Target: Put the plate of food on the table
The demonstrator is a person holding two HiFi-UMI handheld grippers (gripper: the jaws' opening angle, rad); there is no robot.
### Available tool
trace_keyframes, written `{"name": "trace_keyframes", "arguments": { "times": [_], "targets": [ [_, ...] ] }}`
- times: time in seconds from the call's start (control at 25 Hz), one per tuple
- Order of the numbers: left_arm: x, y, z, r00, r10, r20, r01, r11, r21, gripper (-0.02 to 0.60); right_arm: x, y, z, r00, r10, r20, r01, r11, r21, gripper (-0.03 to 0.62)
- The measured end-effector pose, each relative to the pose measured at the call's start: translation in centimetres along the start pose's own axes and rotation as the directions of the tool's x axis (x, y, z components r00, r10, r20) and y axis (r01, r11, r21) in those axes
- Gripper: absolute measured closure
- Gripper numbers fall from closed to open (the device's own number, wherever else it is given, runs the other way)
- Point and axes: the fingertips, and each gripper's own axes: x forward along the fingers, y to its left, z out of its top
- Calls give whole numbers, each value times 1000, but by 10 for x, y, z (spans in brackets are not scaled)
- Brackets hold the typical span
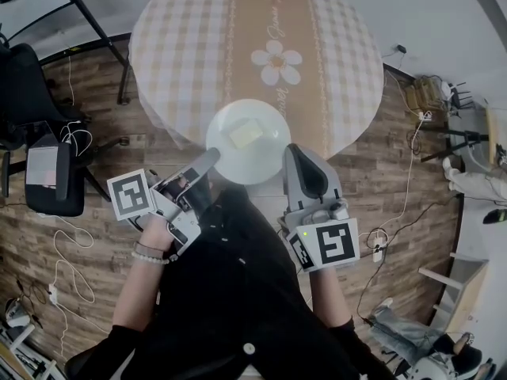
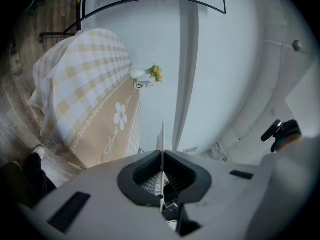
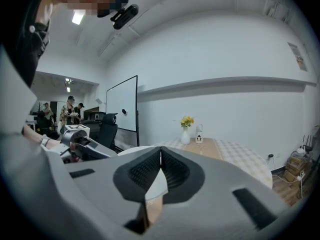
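A white plate (image 1: 248,141) with a pale yellow piece of food (image 1: 245,134) hangs over the near edge of the round checked table (image 1: 182,62). I cannot tell whether it rests on the cloth. My left gripper (image 1: 212,157) is shut on the plate's left rim, and my right gripper (image 1: 291,150) is shut on its right rim. In the left gripper view the rim (image 2: 162,144) shows edge-on between the pads of the left gripper (image 2: 162,176). In the right gripper view the plate (image 3: 131,150) runs left from the right gripper (image 3: 160,159).
A vase of yellow flowers (image 3: 186,131) and a small cup stand at the table's far side. A black office chair (image 1: 32,93) and a black box (image 1: 54,176) with cables are on the left. A power strip (image 1: 376,252) lies on the wooden floor at right. People (image 3: 70,114) stand far off.
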Motion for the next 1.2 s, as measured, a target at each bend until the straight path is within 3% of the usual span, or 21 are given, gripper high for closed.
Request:
{"name": "trace_keyframes", "arguments": {
  "times": [0.32,1.0,1.2],
  "targets": [
    [8,13,-19,999,-13,50,13,1000,11,569,-10,-14,-16,999,43,11,-43,999,-23,594],
    [64,7,29,986,-9,168,4,999,34,569,60,-77,-10,986,167,-2,-167,986,2,594],
    [67,8,20,983,-12,183,3,999,50,569,56,-83,-16,984,180,8,-181,983,13,594]
  ]
}}
